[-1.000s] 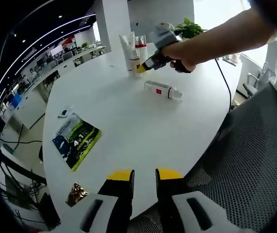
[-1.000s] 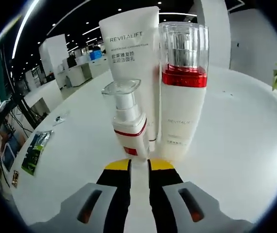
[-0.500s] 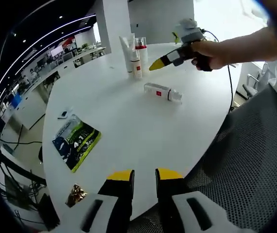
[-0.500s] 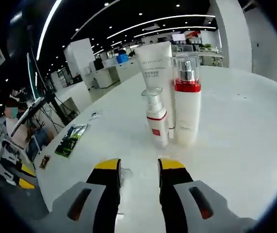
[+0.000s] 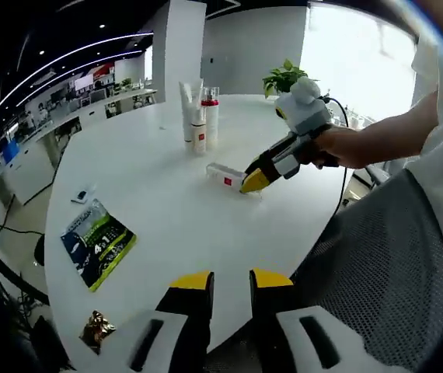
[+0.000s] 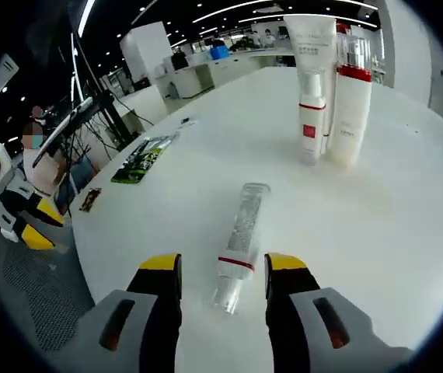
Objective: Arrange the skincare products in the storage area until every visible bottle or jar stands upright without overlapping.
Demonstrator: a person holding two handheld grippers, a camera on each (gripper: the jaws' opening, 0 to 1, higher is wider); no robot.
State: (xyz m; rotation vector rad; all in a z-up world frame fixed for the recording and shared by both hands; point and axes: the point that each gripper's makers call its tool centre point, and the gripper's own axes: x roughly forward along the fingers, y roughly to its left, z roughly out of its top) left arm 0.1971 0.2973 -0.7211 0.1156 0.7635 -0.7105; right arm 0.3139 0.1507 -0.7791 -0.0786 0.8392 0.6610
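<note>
Lying bottle [image 5: 227,176] half hidden behind the right gripper [image 5: 254,181], labels on the three standing bottles [image 5: 196,116] too small to read, green packet [image 6: 144,158] print blurred

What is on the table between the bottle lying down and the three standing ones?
Nothing: in the right gripper view, bare white table separates the lying bottle from the standing bottles.

You have pulled your right gripper [image 5: 254,180] back from the small pump bottle [image 6: 309,129], which it let go standing by the tube [image 6: 308,48] and tall bottle [image 6: 348,105], and brought its jaws, now spread, down astride the lying bottle [image 6: 238,243].
</note>
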